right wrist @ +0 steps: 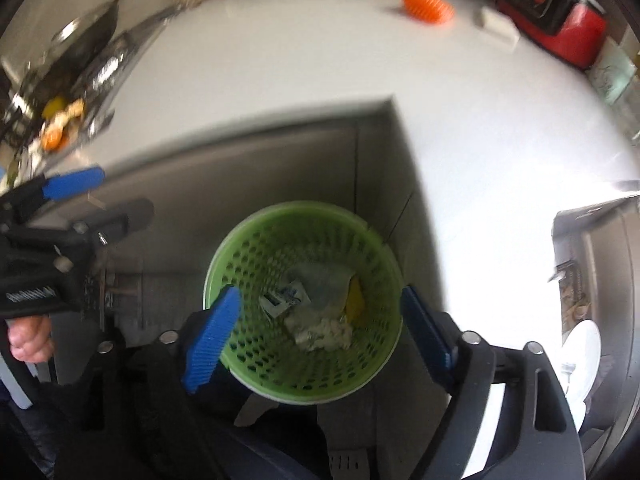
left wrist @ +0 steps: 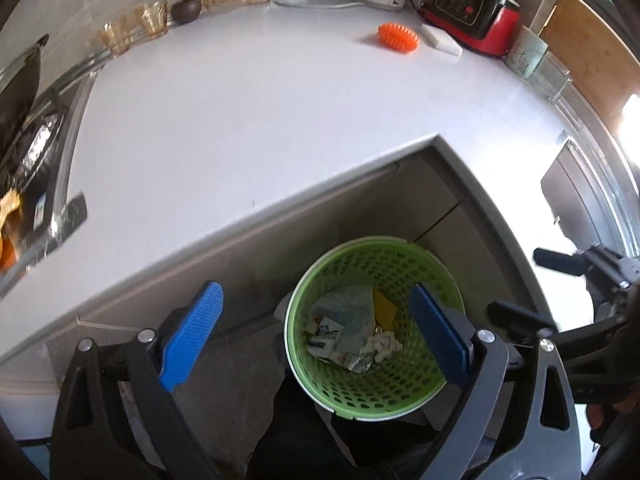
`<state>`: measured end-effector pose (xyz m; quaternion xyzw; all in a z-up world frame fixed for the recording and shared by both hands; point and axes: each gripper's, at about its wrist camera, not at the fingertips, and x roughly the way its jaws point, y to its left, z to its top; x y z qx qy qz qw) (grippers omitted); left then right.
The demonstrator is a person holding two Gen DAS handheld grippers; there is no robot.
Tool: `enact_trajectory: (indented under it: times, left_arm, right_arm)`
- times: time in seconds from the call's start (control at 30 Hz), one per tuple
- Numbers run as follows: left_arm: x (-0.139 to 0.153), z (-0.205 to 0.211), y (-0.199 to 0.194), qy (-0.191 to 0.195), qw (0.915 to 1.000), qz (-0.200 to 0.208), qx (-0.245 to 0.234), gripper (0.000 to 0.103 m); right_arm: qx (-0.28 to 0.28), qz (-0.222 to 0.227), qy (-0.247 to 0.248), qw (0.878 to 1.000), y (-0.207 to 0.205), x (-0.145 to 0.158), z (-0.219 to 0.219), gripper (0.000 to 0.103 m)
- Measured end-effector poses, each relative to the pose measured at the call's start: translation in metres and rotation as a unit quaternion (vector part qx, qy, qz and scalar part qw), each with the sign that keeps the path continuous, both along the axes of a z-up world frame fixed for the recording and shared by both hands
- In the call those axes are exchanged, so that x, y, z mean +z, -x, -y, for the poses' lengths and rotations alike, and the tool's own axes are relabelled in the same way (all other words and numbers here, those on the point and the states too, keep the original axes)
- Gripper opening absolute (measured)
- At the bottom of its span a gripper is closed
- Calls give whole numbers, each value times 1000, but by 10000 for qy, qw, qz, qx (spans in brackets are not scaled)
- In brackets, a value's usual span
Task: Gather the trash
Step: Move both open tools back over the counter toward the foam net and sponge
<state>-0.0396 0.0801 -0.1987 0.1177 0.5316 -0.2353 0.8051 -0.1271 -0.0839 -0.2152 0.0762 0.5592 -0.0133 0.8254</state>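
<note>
Left wrist view: your left gripper (left wrist: 316, 336) is spread wide, holding nothing, its 2 blue pads (left wrist: 192, 334) flanking the green basket (left wrist: 384, 404) at 5 o'clock, below the counter edge. Crumpled trash (left wrist: 352, 332) lies inside the basket. The white counter (left wrist: 248, 120) carries an orange spiky ball (left wrist: 399, 38) at 1 o'clock, beside a red blender base (left wrist: 474, 12).

Right wrist view, blurred: your right gripper (right wrist: 320, 328) is also wide and empty over the same basket. The left gripper shows at 9 o'clock.
</note>
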Motion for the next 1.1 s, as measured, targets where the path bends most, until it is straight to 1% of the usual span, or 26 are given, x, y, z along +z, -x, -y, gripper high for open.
enact_trajectory:
  times: [0.07,0.2,0.4,0.53,0.63,0.7,0.8,0.93,1.03,1.1]
  left_arm:
    - [5,2,-7,9,9999,86,-60,94]
    - [18,10,-26,184,9993,204,-239,95]
    - [36,29,-65,404,9962,392,-662,95]
    - [43,56,-97,474,9912,569,-1101,95]
    - [46,78,-118,554,9874,624,-1342,95]
    - [46,96,-130,688,9846,596,-1492,95]
    - [42,125,-145,790,9822,576,-1606,95]
    - [32,163,-158,869,9798,673,-1669,95]
    - [23,194,-174,975,9800,648,-1612,95]
    - [17,211,-188,1032,9811,705,-1480,95]
  right_arm:
    - [-132,167,62,9998,-5,15,4,94]
    - [-460,481,222,9975,-21,41,12,100]
    - [-1165,792,354,9894,-47,65,31,101]
    - [-1830,902,444,9780,-62,76,52,101]
    - [-2251,933,488,9686,-67,82,71,101]
    - [-2459,948,521,9632,-70,84,82,101]
    - [-2736,934,530,9558,-77,86,102,101]
    - [-2893,916,546,9513,-91,83,131,101]
    - [-2891,912,549,9514,-103,81,148,101]
    - [-2845,937,496,9528,-116,78,168,101]
